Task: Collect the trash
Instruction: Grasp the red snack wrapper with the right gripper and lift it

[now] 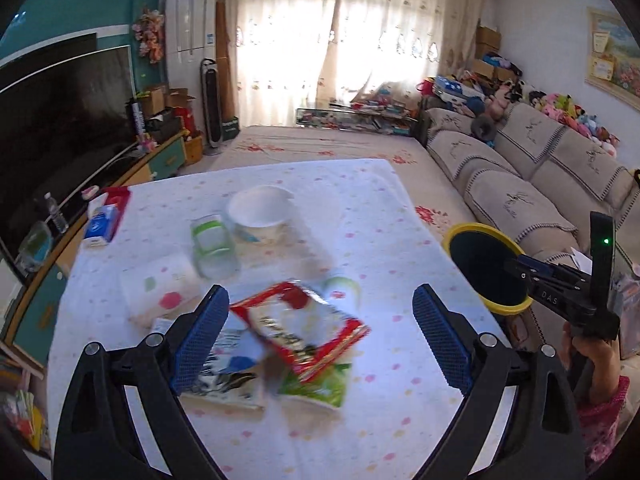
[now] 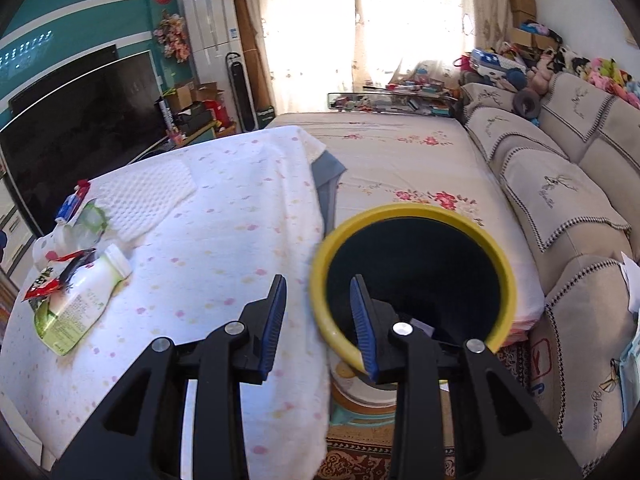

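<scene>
Living-room table (image 1: pixel 400 208), spotted cloth, scattered wrappers (image 1: pixel 304 328)

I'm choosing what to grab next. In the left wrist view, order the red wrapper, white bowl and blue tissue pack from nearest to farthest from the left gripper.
1. Red wrapper, between the fingers' tips.
2. White bowl, mid-table, beyond it.
3. Blue tissue pack, far left edge.

Daylight poured through the curtains (image 1: pixel 320 40) far ahead of the jaws, blowing them out to white glare in both views. The television (image 2: pixel 80 120) left of the jaws stayed dark. Between the left jaws the red wrapper (image 1: pixel 304 328) smeared with motion blur. Fisheye bending curved the edges, corners black.
</scene>
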### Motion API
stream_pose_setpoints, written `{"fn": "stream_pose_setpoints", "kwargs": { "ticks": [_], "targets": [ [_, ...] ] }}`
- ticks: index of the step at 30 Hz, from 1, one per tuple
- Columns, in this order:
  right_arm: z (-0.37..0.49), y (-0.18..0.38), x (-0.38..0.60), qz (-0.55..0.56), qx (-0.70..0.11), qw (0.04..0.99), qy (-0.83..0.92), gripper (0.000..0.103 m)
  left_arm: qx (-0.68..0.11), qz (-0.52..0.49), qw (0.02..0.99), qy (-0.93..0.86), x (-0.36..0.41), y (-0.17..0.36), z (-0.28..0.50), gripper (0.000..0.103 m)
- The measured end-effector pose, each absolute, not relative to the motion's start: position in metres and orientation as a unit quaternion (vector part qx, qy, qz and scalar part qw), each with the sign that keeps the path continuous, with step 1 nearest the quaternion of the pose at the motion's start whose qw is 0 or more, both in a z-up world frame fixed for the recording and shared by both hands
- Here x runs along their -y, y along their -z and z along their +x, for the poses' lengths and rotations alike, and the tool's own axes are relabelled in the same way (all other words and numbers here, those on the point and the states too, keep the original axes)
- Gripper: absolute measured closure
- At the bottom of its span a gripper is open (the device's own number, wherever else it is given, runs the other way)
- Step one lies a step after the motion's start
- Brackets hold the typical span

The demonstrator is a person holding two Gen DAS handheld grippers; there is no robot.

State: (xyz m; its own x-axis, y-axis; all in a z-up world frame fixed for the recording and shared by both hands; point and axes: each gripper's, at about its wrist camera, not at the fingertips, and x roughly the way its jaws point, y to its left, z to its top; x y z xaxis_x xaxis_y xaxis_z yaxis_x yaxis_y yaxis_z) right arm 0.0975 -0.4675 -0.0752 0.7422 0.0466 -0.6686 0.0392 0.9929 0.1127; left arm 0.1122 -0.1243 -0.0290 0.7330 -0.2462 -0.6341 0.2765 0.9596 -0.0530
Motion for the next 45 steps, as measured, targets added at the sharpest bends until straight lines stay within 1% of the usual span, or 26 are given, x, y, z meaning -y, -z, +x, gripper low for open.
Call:
{"fn": "stream_pose_setpoints", "kwargs": {
  "ticks": [6, 9, 15, 16, 18, 20, 22, 30, 31, 32, 33, 35, 36, 38, 41, 45],
  "targets": [
    [0.124, 0.061, 0.381, 0.023, -0.366, 0.925, -0.099, 0.071, -0.326, -0.014, 0.943, 0.072, 0.038, 0.028, 0.101, 0.011],
    [0.120, 0.054, 0.345, 0.021, -0.361, 0.920, -0.155, 0.071, -0.320, -0.021, 0.945, 0.061, 0.019, 0.027, 0.097, 0.011],
    [0.098, 0.045, 0.294, 0.008, -0.349, 0.910, -0.225, 0.071, -0.317, -0.027, 0.946, 0.059, 0.010, 0.028, 0.094, 0.011],
    [0.094, 0.043, 0.286, -0.001, -0.344, 0.909, -0.235, 0.070, -0.319, -0.028, 0.946, 0.059, 0.016, 0.027, 0.096, 0.011],
    [0.085, 0.040, 0.273, -0.018, -0.334, 0.908, -0.251, 0.063, -0.320, -0.029, 0.945, 0.058, 0.020, 0.029, 0.096, 0.011],
    [0.079, 0.037, 0.261, -0.039, -0.323, 0.908, -0.264, 0.053, -0.321, -0.031, 0.945, 0.058, 0.021, 0.030, 0.097, 0.011],
    [0.074, 0.037, 0.249, -0.066, -0.312, 0.910, -0.266, 0.047, -0.322, -0.032, 0.944, 0.058, 0.022, 0.030, 0.098, 0.011],
    [0.079, 0.057, 0.219, -0.158, -0.303, 0.908, -0.241, 0.048, -0.323, -0.030, 0.944, 0.062, 0.028, 0.032, 0.098, 0.011],
    [0.079, 0.059, 0.219, -0.160, -0.304, 0.908, -0.240, 0.050, -0.324, -0.031, 0.943, 0.063, 0.028, 0.032, 0.098, 0.011],
    [0.080, 0.061, 0.219, -0.161, -0.306, 0.907, -0.240, 0.060, -0.325, -0.032, 0.943, 0.064, 0.028, 0.033, 0.098, 0.011],
    [0.082, 0.062, 0.220, -0.161, -0.309, 0.907, -0.238, 0.065, -0.326, -0.032, 0.943, 0.064, 0.028, 0.033, 0.098, 0.010],
    [0.085, 0.062, 0.223, -0.157, -0.312, 0.908, -0.230, 0.082, -0.327, -0.032, 0.942, 0.063, 0.029, 0.034, 0.099, 0.010],
    [0.086, 0.061, 0.226, -0.152, -0.313, 0.910, -0.228, 0.085, -0.328, -0.031, 0.942, 0.064, 0.031, 0.034, 0.099, 0.010],
    [0.086, 0.059, 0.231, -0.139, -0.309, 0.912, -0.230, 0.097, -0.328, -0.030, 0.942, 0.065, 0.032, 0.034, 0.099, 0.010],
    [0.083, 0.050, 0.239, -0.115, -0.297, 0.917, -0.240, 0.100, -0.330, -0.030, 0.941, 0.066, 0.034, 0.036, 0.101, 0.010],
    [0.083, 0.039, 0.252, -0.079, -0.291, 0.920, -0.251, 0.101, -0.332, -0.029, 0.940, 0.067, 0.034, 0.039, 0.103, 0.010]
  ]
}}
